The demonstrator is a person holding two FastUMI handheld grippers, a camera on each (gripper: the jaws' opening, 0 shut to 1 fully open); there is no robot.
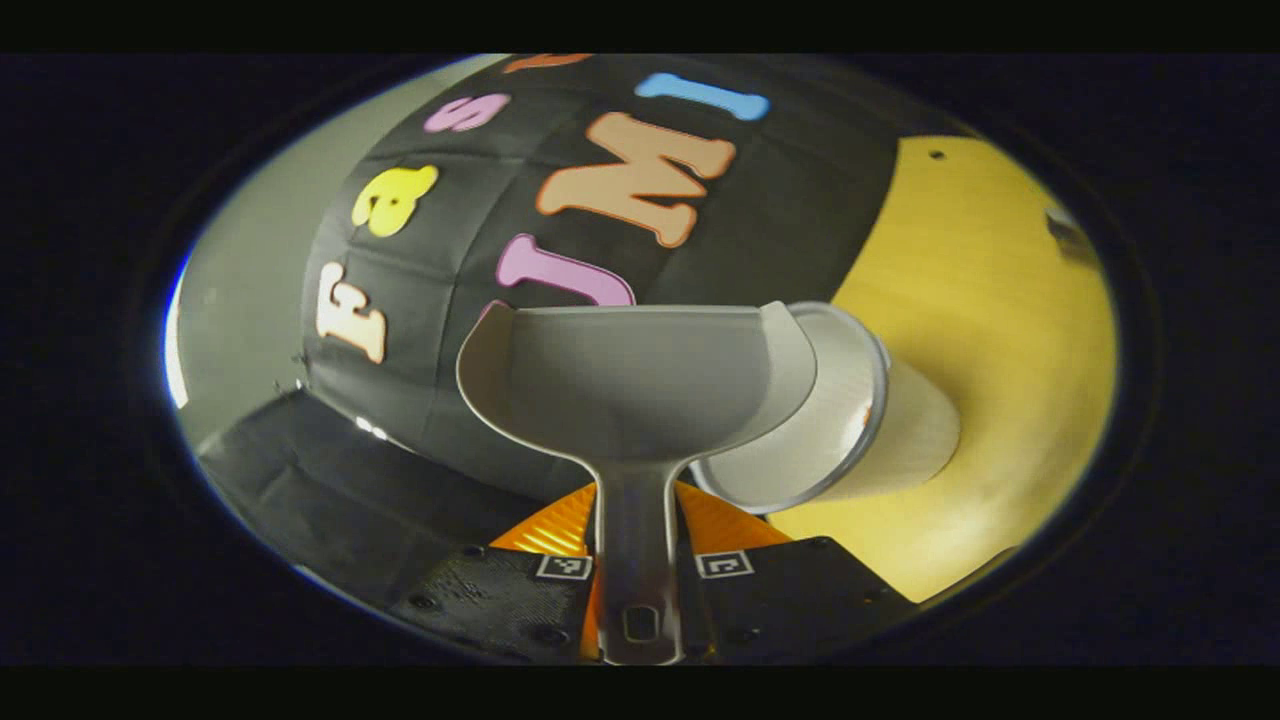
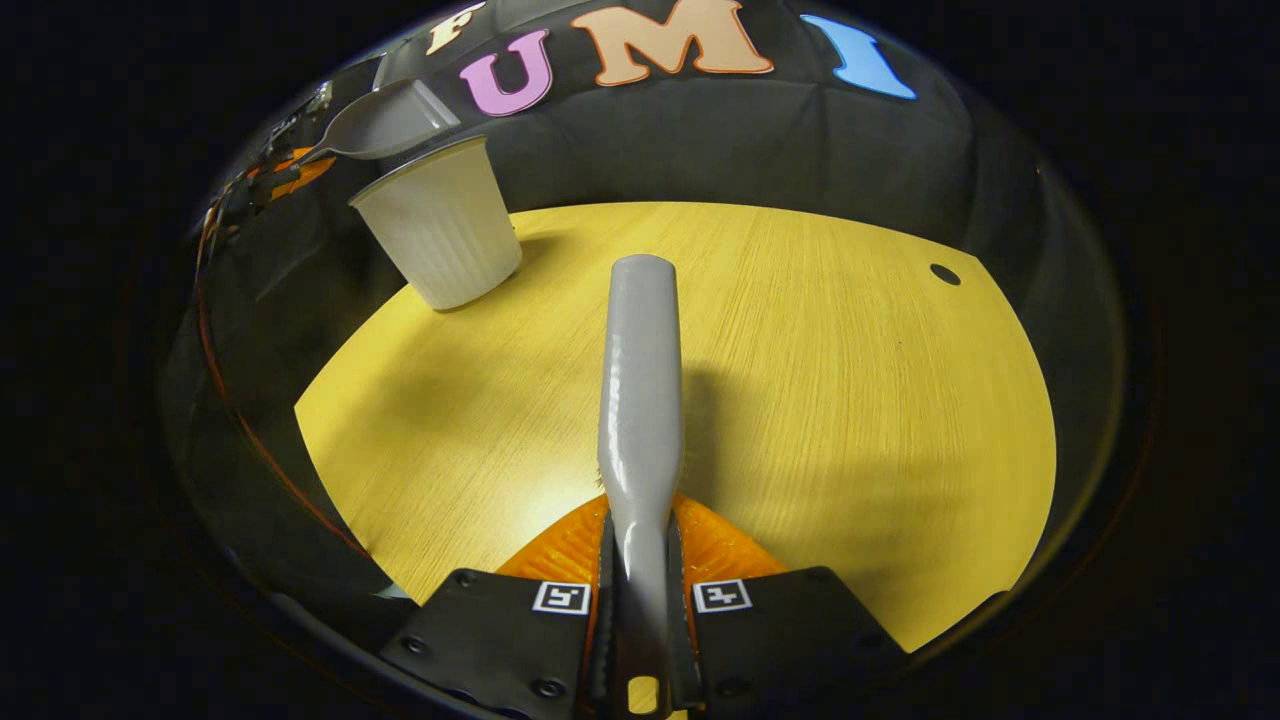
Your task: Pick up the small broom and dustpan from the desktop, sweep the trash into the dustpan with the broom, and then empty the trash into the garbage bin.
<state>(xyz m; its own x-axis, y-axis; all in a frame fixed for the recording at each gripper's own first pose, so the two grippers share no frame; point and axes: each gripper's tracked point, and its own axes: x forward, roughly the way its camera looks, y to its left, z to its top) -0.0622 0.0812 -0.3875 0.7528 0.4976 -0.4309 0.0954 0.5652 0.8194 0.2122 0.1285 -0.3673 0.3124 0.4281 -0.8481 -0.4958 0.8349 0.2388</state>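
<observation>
L gripper (image 1: 636, 570) is clamped on the dustpan (image 1: 640, 375) handle, both fingers pressing its sides. In the left gripper view the pan is tipped over the garbage bin (image 1: 850, 420), its right lip overlapping the bin's rim. The bin is a pale ribbed cup-shaped tub standing on the desktop (image 1: 985, 330). The right gripper view shows the same thing from farther off: dustpan (image 2: 385, 120) held up above and just behind the bin (image 2: 440, 235), the L gripper (image 2: 265, 175) small behind it.

R gripper (image 2: 640, 590) is closed tight on the small broom (image 2: 640, 400) handle. The broom points fwd over the desktop (image 2: 850, 400), well apart from the bin. Bristle end can't be made out from this angle.

No trash seen on the wood or inside the pan, so I judge the sweep done and the emptying under way or about finished. Can't tell if bits still cling inside the pan.

Risks from here:
- Pan lip sits off to one side of the bin mouth, not centred. If anything is left, it may slide past the rim onto the desktop.
- Bin looks light and narrow at the base. A knock from the pan edge while tilting or pulling away could tip it and spill what's in it.
- Grip is on a slim handle; a fast twist could let the pan rotate betw. the fingers.
- Broom held low over the wood; swinging it twd. the bin could clip it too.
</observation>
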